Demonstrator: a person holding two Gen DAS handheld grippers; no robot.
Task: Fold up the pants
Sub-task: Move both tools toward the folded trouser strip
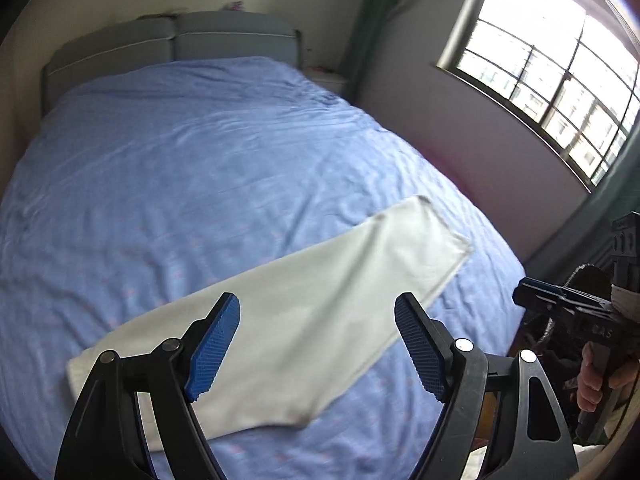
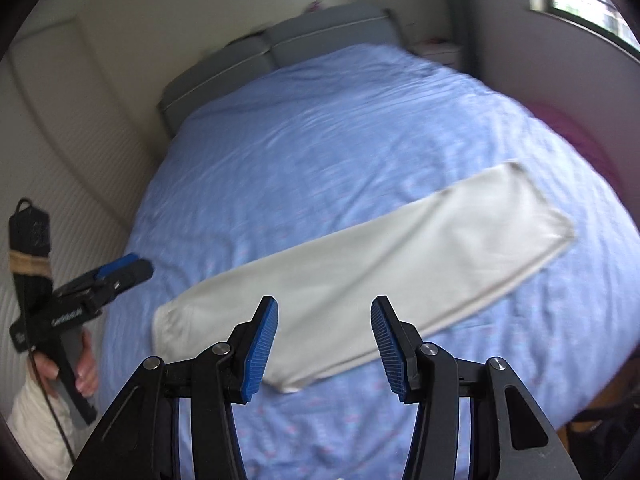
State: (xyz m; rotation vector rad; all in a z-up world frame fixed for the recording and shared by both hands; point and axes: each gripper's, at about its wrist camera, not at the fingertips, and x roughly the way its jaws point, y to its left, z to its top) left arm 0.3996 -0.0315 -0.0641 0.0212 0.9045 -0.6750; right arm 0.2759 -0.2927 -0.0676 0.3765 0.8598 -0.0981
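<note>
So the pants (image 1: 280, 320) are lying flat on the bed (image 1: 180, 160), already folded lengthwise into one long white strip. It runs diagonally across the near part of the blue bedspread, wider end toward your left and the narrower end reaching off toward the window (image 1: 540, 48) side. In the right wrist view the same strip (image 2: 360, 268) sits just past your fingertips, pretty smooth, only some faint creases near the wider end.

Your left gripper (image 1: 318, 344) is spread wide, blue pads well apart, nothing between them. It hangs above the middle of the strip, not touching the fabric as far as I can tell. Your right gripper (image 2: 324, 344) is also spread apart and holding nothing, hovering over the strip's near edge.

Each camera catches the other tool off to the side, beyond the bed's edge, with your hand wrapped around the handle. Further back you've got the grey headboard (image 1: 172, 44) against the wall, and a dark curtain (image 1: 360, 28) beside the window. Both views are a bit blurry.
</note>
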